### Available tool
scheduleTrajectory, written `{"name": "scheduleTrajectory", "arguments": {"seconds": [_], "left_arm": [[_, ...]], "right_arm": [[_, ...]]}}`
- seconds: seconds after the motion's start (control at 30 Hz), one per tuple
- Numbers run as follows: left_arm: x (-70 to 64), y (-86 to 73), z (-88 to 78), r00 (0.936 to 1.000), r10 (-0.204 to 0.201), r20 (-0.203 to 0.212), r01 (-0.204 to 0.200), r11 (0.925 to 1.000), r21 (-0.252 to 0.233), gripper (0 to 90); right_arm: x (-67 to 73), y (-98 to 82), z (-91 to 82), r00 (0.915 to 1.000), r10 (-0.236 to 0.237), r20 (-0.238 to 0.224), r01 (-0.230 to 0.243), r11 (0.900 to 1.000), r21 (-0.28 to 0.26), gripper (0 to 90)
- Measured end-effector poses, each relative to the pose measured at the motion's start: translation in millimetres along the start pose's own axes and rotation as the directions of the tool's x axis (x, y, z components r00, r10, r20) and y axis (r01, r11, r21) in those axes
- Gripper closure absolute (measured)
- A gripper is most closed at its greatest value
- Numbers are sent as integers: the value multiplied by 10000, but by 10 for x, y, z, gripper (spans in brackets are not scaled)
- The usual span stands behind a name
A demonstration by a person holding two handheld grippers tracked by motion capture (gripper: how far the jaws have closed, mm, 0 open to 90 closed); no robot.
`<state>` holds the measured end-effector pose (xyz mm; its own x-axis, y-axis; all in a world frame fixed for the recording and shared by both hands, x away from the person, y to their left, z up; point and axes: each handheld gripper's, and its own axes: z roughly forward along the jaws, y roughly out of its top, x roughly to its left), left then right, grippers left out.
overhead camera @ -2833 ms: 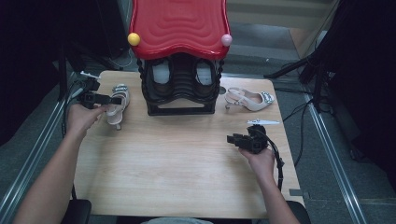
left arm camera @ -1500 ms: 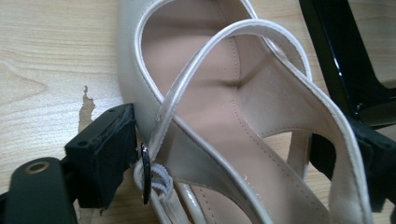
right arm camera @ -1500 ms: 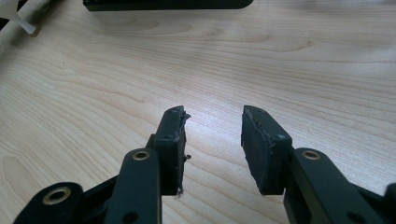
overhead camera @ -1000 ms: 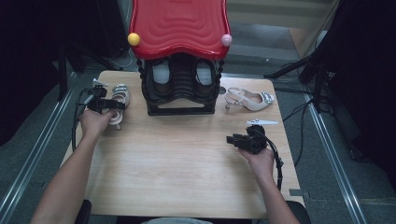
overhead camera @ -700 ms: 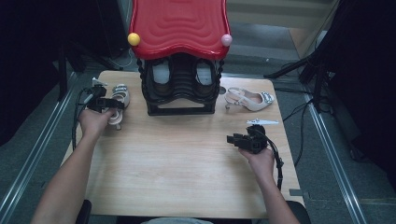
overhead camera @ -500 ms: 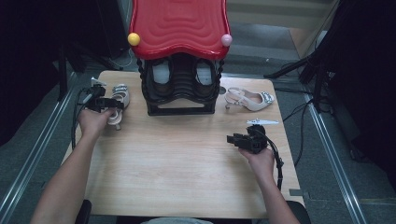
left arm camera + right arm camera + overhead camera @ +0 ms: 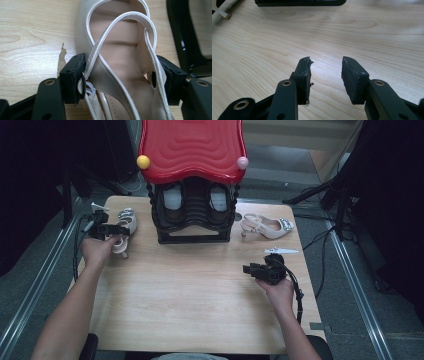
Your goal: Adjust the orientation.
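A cream slingback shoe [image 7: 126,216] lies on the wooden table [image 7: 190,290], left of the rack. My left gripper [image 7: 121,230] is at its heel end. In the left gripper view the shoe [image 7: 117,37] lies between the jaws of that gripper [image 7: 120,77]. The jaws have just been closing; one pad [image 7: 75,75] presses on the strap buckle, the other is on the opposite side. My right gripper [image 7: 246,268] hovers low over bare table at the right. It stands open [image 7: 325,72] with nothing between its pads.
A black shoe rack [image 7: 192,237] with a red wavy top [image 7: 192,150] stands at the back centre, with two shoes [image 7: 172,200] inside. A second cream shoe [image 7: 265,225] lies to its right. A small white strip [image 7: 281,251] lies beyond the right gripper.
My left hand has come down and nearer along the shoe to its heel end, and the jaws now stand around it. The right hand has not moved.
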<state>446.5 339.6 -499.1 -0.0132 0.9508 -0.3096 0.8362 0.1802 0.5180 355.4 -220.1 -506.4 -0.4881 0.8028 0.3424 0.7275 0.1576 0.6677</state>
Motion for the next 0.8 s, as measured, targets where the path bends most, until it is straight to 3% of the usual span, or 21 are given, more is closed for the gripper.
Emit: {"name": "scheduleTrajectory", "arguments": {"seconds": [0.27,0.5,0.57,0.6,0.8], "left_arm": [[-61,82,-164,9997,198,151,-191,9988,-457,329],[-124,162,-310,9989,70,456,-34,9969,-789,330],[-162,195,-359,9992,107,396,-73,9962,-874,330],[-170,214,-395,9990,307,340,-278,9962,-828,330],[-230,317,-568,9975,357,606,-283,9926,-1183,332]], "right_arm": [[5,5,1,10000,-2,1,2,10000,-93,600],[1,3,-1,10000,28,-1,-28,10000,-66,598],[3,3,-1,10000,15,-3,-15,10000,-80,599],[3,3,0,10000,8,-15,-8,10000,-82,599],[4,4,-2,10000,23,-18,-23,10000,-93,599]]}}
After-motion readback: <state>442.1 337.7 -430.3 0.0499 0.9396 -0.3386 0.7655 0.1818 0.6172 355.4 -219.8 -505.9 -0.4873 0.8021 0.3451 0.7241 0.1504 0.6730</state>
